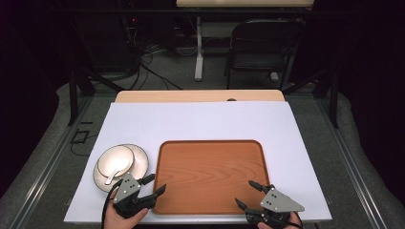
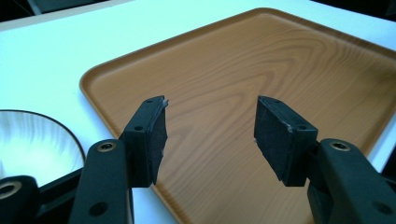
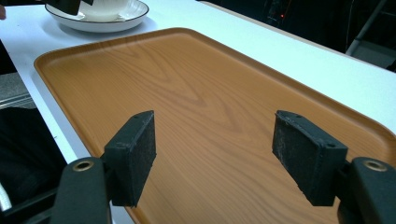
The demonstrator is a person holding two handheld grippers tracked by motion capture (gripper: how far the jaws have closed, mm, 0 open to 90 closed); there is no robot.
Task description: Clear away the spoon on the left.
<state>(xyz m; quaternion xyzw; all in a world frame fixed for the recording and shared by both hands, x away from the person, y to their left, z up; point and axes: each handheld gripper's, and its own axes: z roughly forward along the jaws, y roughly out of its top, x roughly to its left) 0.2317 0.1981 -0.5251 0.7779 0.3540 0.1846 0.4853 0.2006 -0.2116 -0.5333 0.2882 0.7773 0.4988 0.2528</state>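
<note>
No writing or brand mark can be read on anything. One wooden tray [image 1: 212,176] is seen lying on the white table [image 1: 200,119], with nothing on it. Just left of the tray, one plate [image 1: 141,160] is set, holding one bowl [image 1: 115,160] with one spoon [image 1: 113,175] in it. The left gripper [image 1: 154,185] and right gripper [image 1: 246,193] are held at the tray's near corners, jaws spread apart, nothing gripped.
</note>
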